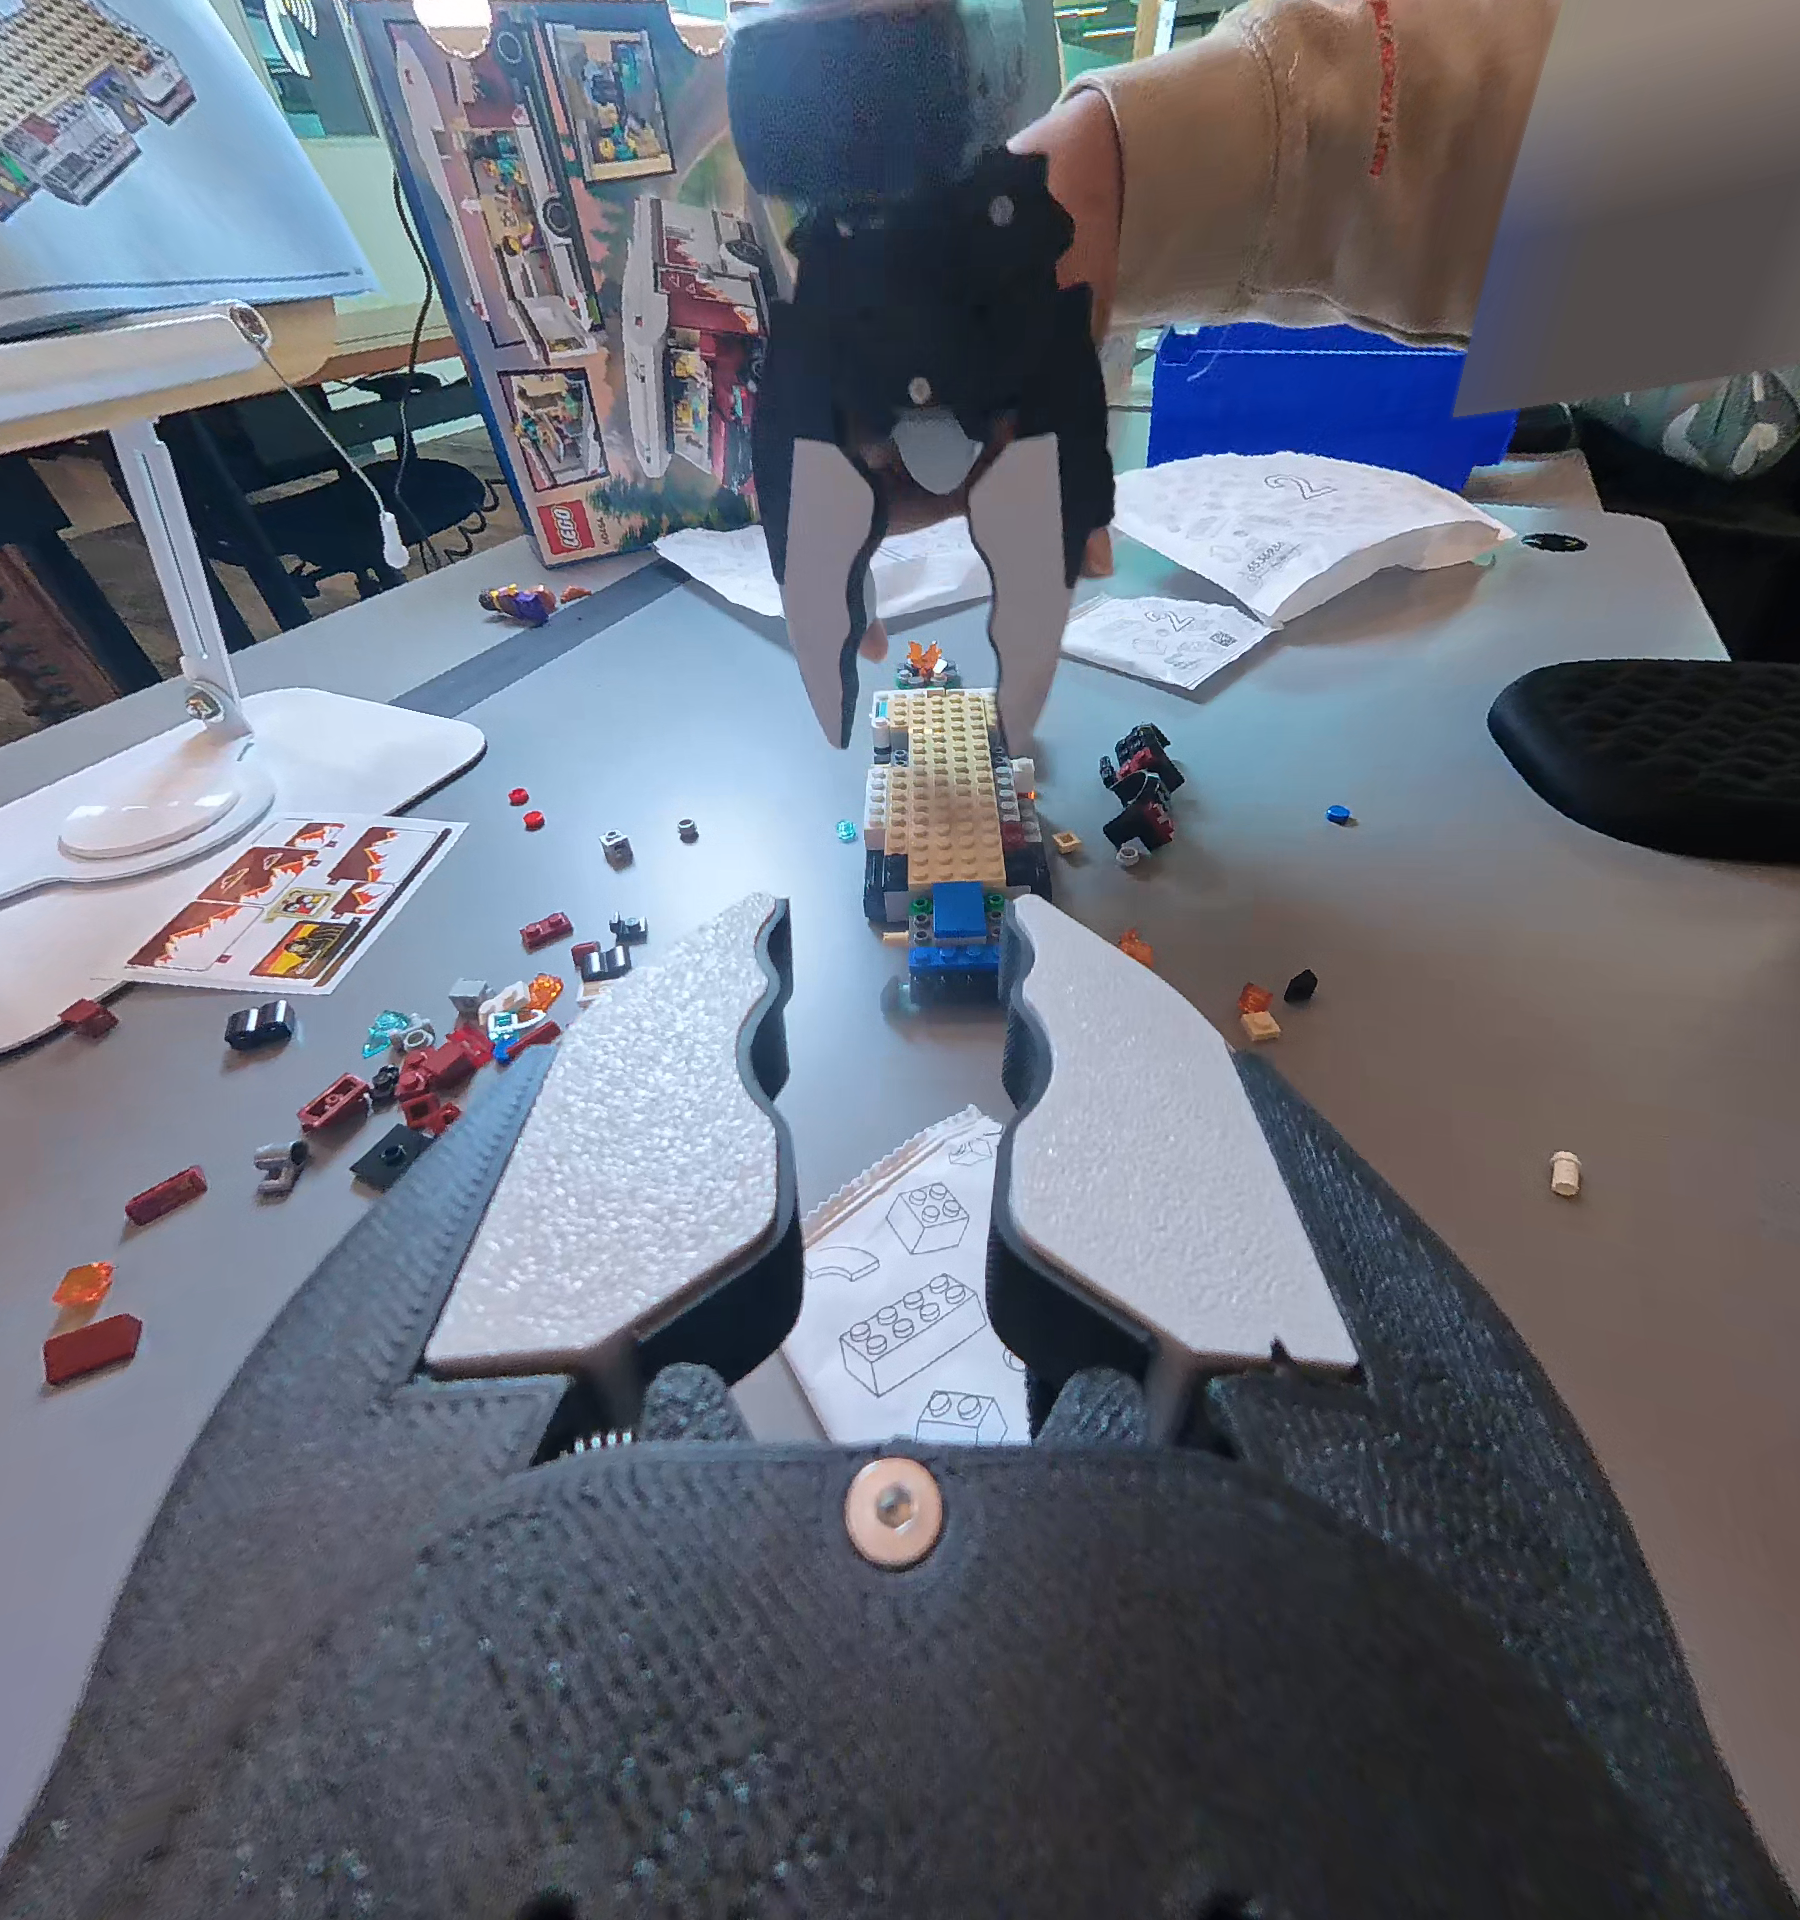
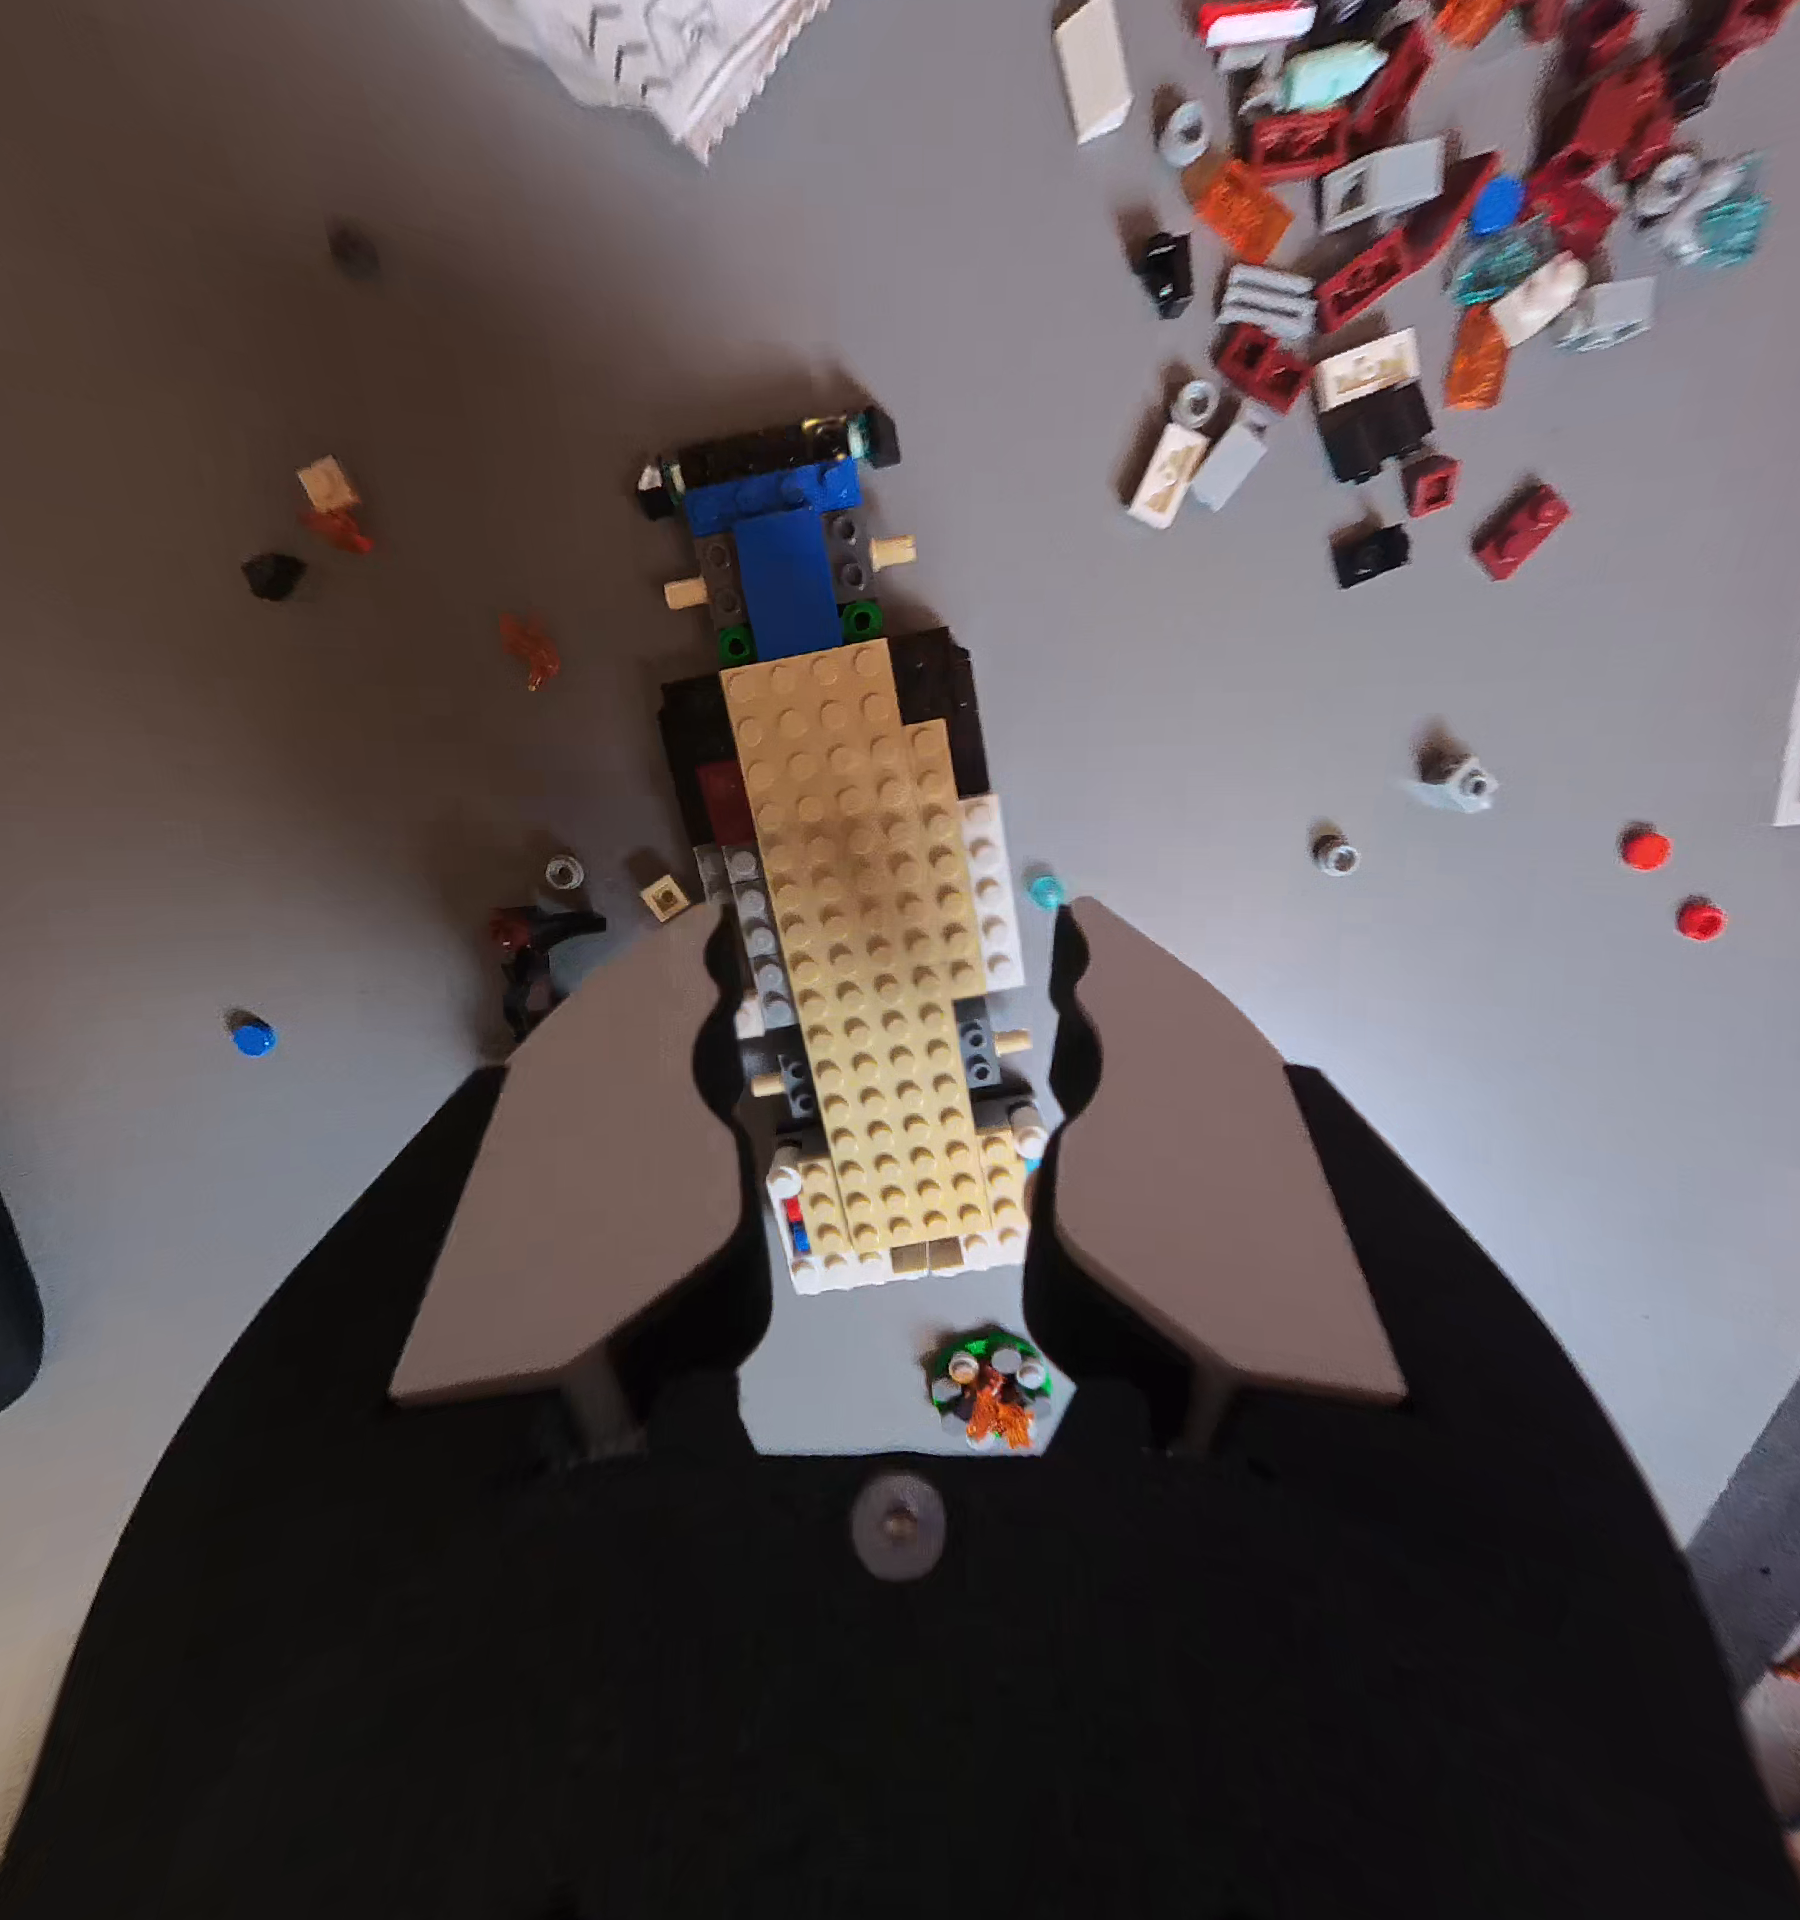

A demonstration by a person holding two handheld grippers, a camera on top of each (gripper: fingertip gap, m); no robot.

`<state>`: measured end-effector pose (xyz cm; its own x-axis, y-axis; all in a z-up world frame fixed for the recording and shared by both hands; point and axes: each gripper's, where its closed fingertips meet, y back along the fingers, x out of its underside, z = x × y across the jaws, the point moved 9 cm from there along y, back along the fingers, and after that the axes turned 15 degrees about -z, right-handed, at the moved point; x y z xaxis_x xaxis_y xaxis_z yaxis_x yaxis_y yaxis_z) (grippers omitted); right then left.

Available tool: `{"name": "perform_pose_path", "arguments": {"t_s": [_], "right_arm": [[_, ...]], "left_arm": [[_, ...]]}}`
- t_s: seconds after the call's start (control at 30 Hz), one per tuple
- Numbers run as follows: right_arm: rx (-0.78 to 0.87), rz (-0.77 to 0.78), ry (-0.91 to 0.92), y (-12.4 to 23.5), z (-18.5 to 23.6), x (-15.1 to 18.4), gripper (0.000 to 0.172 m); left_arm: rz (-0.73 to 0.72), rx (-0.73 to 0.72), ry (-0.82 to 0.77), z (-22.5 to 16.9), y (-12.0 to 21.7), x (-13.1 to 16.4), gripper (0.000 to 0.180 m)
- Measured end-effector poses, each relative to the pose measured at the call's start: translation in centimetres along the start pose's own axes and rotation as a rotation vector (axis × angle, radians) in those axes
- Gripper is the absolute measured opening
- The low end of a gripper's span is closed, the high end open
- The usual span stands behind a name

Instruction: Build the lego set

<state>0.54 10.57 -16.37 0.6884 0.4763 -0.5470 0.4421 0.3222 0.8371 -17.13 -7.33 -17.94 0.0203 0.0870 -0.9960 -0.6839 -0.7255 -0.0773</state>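
At the left of the left wrist view we see a white lamp base (image 1: 252, 769), a sticker sheet (image 1: 293, 904) and scattered red bricks (image 1: 428, 1070) on the grey table (image 1: 1395, 1039). At centre lies the long tan-topped brick model (image 1: 943, 800). Our left gripper (image 1: 896, 956) stands parted at its blue near end, one fingertip (image 1: 1026, 935) beside that end, contact unclear. Above centre, our right gripper (image 2: 891, 935) straddles the model's far end, jaws spread, pads not pressing. A small flame piece (image 2: 995, 1387) sits just behind. At right lie paper bags (image 1: 1291, 530).
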Motion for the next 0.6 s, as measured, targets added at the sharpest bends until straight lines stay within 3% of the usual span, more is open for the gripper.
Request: {"name": "perform_pose_path", "arguments": {"t_s": [0.13,0.2,0.37,0.6], "right_arm": [[0.07,-0.048,-0.011,0.9,-2.6,0.4,0.028],[0.069,-0.009,0.01,0.0,-3.4,0.8,0.022],[0.014,0.046,0.04,-2.4,-4.0,1.4,0.019],[-0.065,0.073,0.034,-3.0,-4.8,1.4,0.021]], "left_arm": [[0.004,-0.002,0.005,0.1,0.0,0.1,0.037],[0.01,-0.005,0.008,0.2,0.0,0.2,0.036],[0.012,-0.017,0.031,0.5,0.1,0.4,0.035],[0.02,-0.006,0.054,0.6,0.0,0.6,0.035]]}}
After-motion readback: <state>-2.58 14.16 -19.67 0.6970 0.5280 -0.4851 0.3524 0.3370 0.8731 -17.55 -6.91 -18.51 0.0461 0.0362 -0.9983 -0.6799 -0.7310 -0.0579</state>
